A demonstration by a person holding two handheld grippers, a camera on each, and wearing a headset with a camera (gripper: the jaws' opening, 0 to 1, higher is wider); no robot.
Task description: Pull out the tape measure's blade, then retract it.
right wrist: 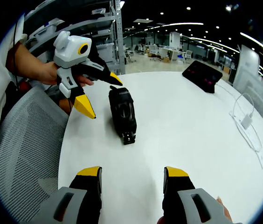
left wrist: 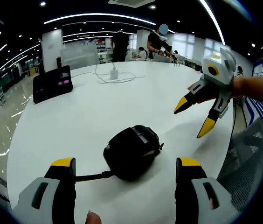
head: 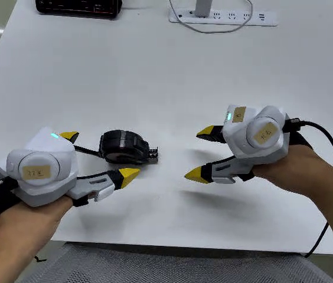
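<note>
The left gripper [head: 98, 154] is hanging open, its jaws flanking the tape [head: 122, 147], which is lying on the table [head: 154, 71] with its long axis running toward the right gripper [head: 199, 152]; that one is also gaping, facing what is probably the blade hook [head: 153, 155].

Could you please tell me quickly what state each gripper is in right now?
Left gripper: open, tape measure between its jaws, not gripped.
Right gripper: open, holding nothing.

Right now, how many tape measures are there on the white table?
1. The black tape measure lies on the table just ahead of the left claw, its blade end toward the right claw. None seems hidden.
</note>
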